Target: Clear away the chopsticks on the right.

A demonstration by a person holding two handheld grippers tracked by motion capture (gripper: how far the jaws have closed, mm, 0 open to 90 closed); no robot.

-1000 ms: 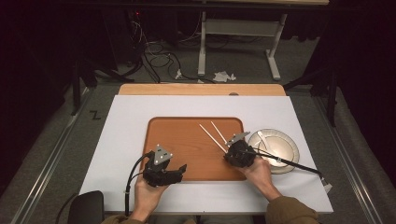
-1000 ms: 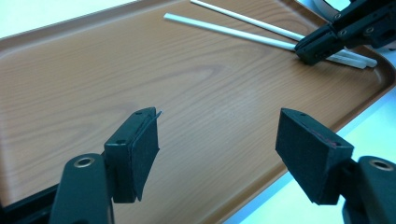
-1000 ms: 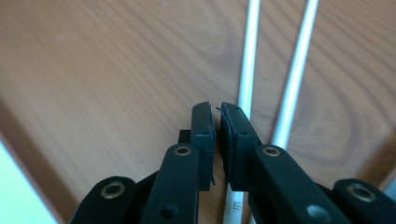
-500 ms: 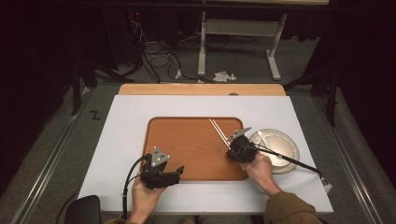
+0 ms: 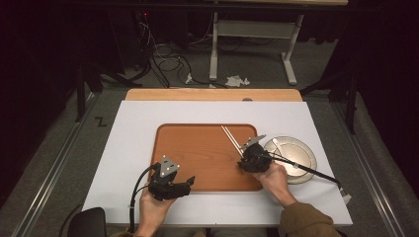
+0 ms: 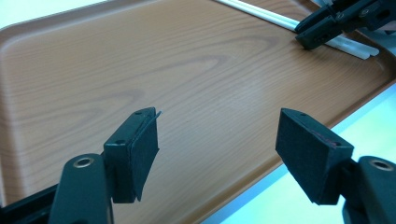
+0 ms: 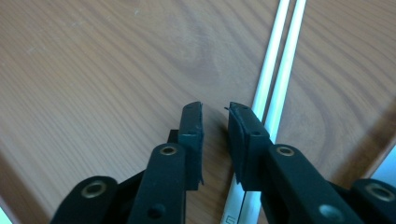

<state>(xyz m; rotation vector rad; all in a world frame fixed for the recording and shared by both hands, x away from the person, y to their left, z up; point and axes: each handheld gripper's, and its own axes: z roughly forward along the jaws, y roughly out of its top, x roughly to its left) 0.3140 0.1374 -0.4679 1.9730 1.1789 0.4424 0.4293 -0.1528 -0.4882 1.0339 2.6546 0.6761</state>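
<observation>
Over the right part of the wooden tray (image 5: 197, 153), the right gripper (image 7: 215, 116) hovered low with its jaws a narrow gap apart, gripping nothing, bare wood showing between the pads. The pair of white chopsticks (image 7: 276, 79) lay side by side on the tray just beside its right jaw, passing under that jaw at the near end and running away toward the far edge; whether the jaw touched them could not be told. From the high view, the right gripper (image 5: 253, 157) sat at the near end of the chopsticks (image 5: 230, 137), which angled from it toward the tray's far right corner. The left gripper (image 6: 217, 140) stood with its jaws wide apart and empty above the tray's near edge, with the white tabletop (image 6: 299, 186) beneath its right jaw. In the high view it (image 5: 170, 180) was held at the tray's near left corner, well apart from the other. Just right of the tray, a round metal plate (image 5: 301, 148) rested on the tabletop (image 5: 133, 133).
</observation>
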